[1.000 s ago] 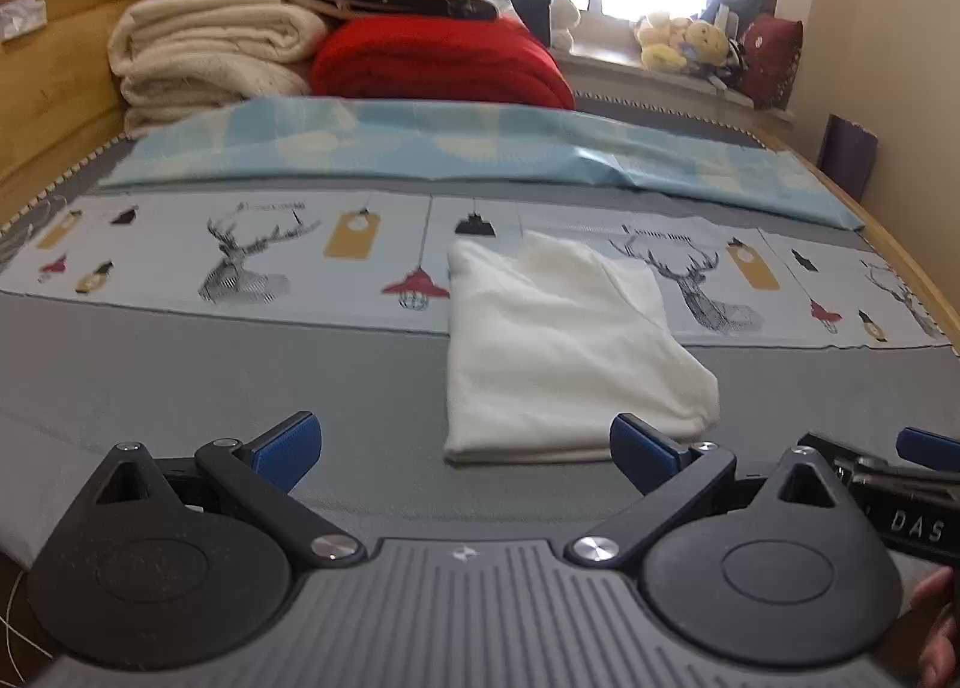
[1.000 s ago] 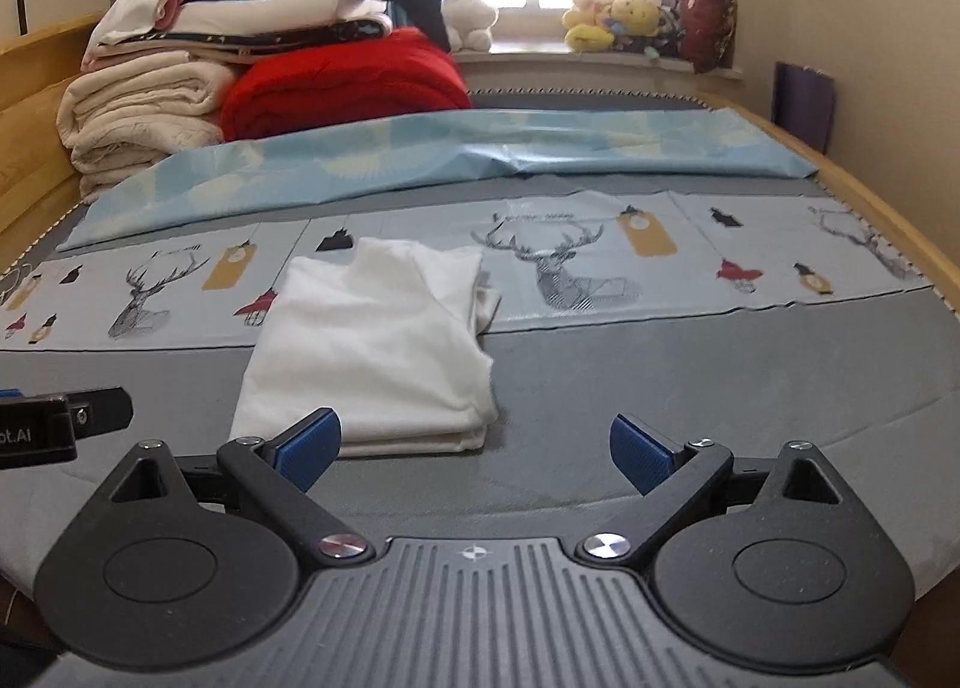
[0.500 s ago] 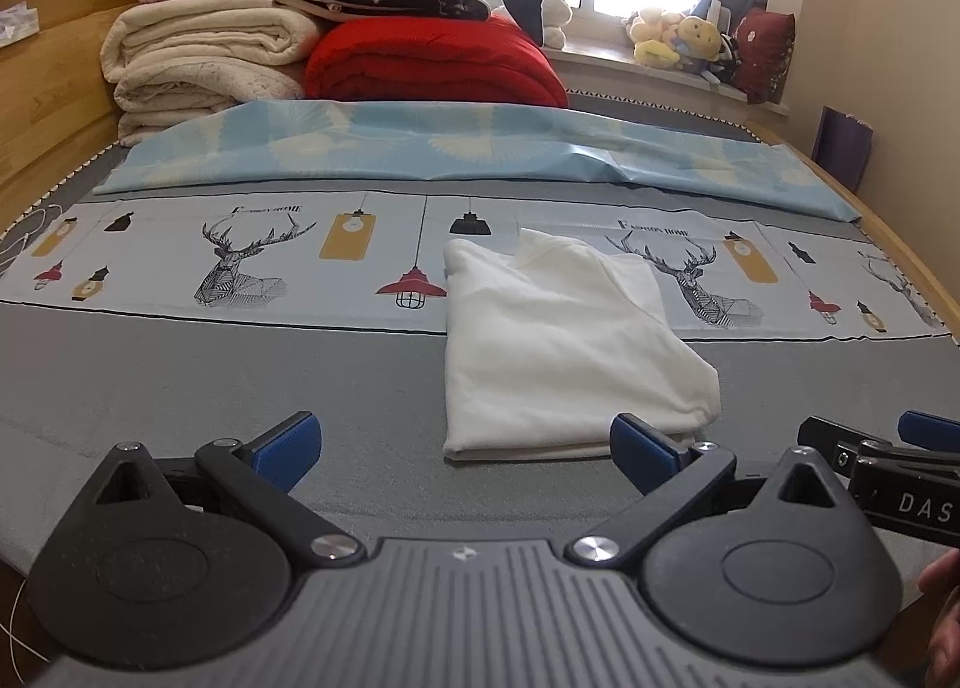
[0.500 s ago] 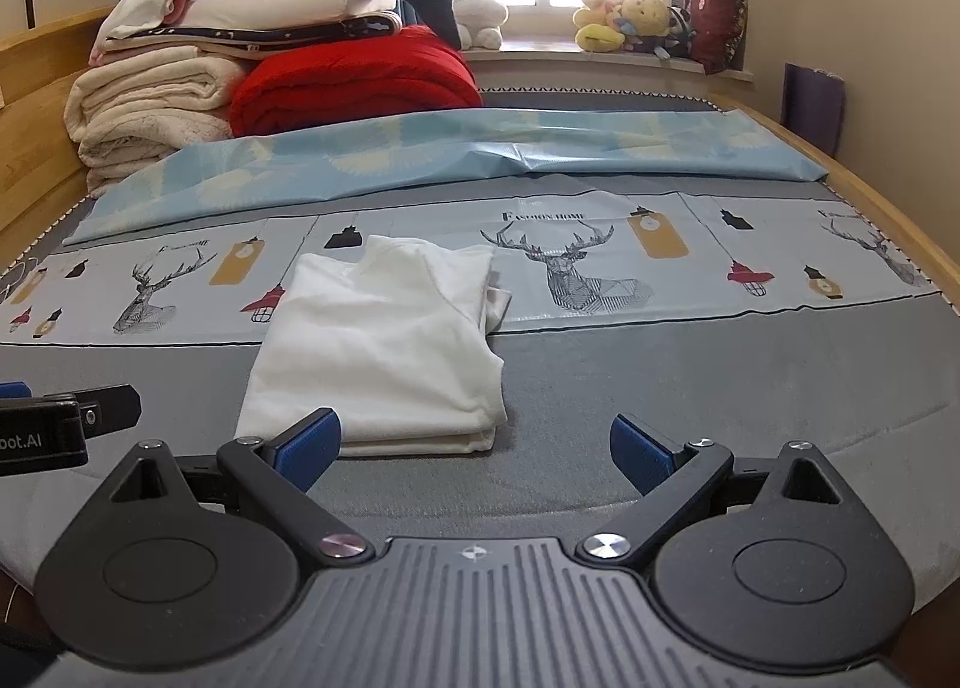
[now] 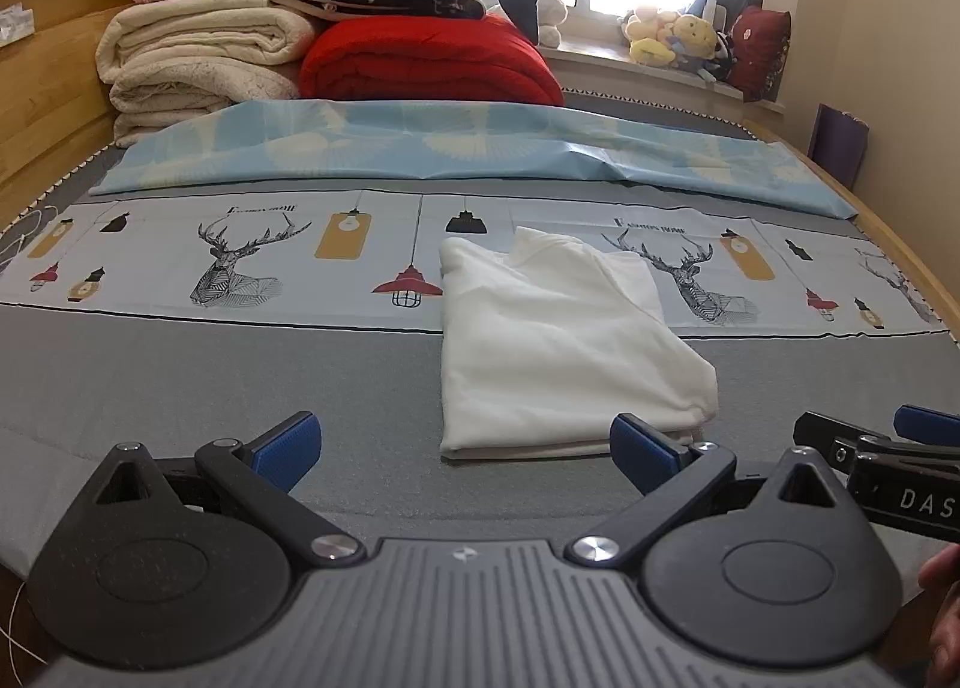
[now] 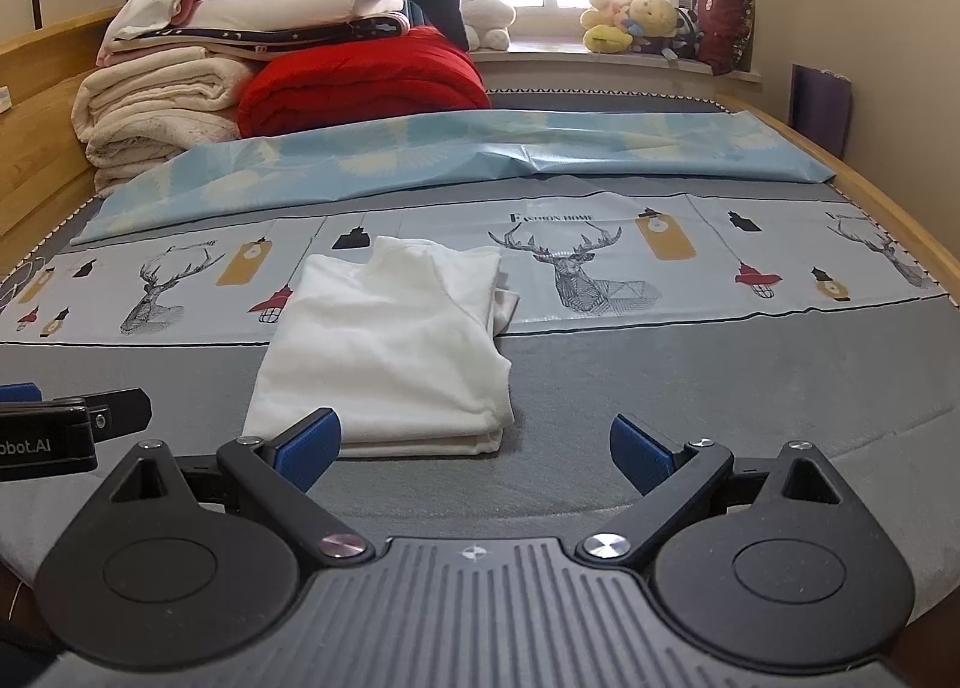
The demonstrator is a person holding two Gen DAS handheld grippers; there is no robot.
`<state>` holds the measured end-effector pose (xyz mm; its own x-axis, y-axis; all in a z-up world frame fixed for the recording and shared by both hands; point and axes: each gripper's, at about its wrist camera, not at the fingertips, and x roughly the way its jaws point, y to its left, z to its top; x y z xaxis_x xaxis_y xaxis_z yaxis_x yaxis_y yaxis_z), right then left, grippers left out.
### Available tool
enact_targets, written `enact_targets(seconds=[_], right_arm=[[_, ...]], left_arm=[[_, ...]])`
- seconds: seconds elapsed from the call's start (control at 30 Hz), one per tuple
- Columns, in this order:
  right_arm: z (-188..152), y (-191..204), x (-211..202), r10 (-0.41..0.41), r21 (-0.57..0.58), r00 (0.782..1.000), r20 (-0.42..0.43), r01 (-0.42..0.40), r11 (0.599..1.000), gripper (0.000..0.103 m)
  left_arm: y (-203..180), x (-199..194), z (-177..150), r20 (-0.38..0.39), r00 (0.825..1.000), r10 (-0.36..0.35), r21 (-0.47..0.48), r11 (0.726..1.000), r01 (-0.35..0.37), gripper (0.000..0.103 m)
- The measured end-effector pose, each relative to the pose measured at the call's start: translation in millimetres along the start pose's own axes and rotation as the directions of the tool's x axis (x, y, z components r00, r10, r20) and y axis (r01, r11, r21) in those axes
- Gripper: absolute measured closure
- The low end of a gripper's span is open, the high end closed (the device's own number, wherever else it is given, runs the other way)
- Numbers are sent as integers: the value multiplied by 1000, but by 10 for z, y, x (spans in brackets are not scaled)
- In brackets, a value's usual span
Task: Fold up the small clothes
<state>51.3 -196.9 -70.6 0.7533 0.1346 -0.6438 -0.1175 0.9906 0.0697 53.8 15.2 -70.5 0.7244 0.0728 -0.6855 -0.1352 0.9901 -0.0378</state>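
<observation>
Both views have tipped slightly up since a second ago; the folded white garment (image 5: 558, 352) has not moved on the bed (image 5: 180, 382). The left gripper (image 5: 462, 442) stands wide open and empty, the garment just ahead, toward its right finger. The right gripper (image 6: 474, 445) is equally spread and empty, the garment ahead by its left finger. The sheet reads "FASHION HOME" (image 6: 552, 217); gripper bodies read "DAS" and "bot.AI".

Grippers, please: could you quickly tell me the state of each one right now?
Left gripper: open, holding nothing, just short of the folded white garment.
Right gripper: open, holding nothing, at the garment's near edge.
</observation>
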Motion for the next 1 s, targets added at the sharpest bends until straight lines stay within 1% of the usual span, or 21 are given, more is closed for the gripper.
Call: enact_targets(seconds=[1.0], right_arm=[[-1,10,16,5,2,1000,-4,-5,1000,7]], left_arm=[[-3,28,-16,-6,1000,-3,11,1000,3,0]])
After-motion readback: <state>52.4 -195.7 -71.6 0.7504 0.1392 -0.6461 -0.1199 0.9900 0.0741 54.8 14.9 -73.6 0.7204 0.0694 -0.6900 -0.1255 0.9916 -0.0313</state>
